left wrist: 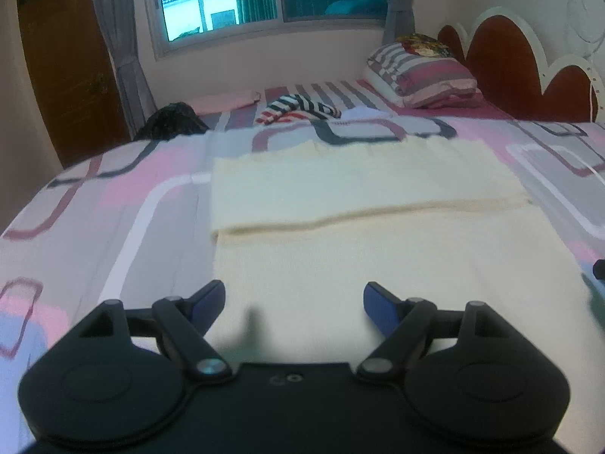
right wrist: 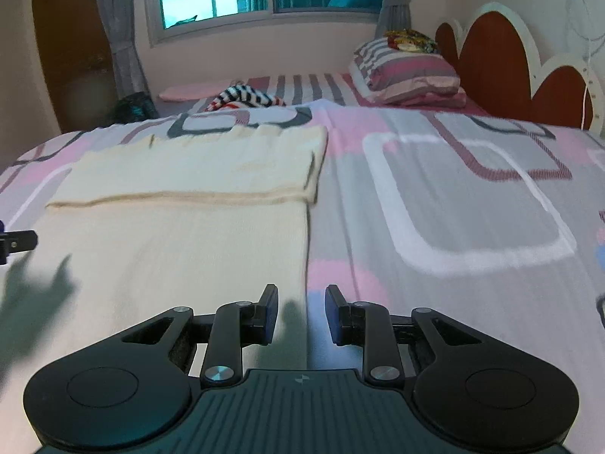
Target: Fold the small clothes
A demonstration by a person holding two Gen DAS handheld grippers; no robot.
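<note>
A cream knitted garment (left wrist: 359, 204) lies flat on the patterned bedspread (left wrist: 113, 196), its far part folded over the near part along a crosswise edge. My left gripper (left wrist: 294, 300) is open and empty, just above the garment's near left part. In the right wrist view the garment (right wrist: 181, 204) fills the left half. My right gripper (right wrist: 301, 312) is open and empty, with its jaws a small gap apart, over the garment's near right edge. The tip of the left gripper (right wrist: 17, 244) shows at the left edge of the right wrist view.
A striped garment (left wrist: 298, 108), a pink cloth (left wrist: 227, 99) and a dark bundle (left wrist: 172, 121) lie at the far side of the bed. Striped pillows (left wrist: 423, 72) lean by the red and white headboard (left wrist: 529, 64). A wooden door (left wrist: 64, 64) stands at left.
</note>
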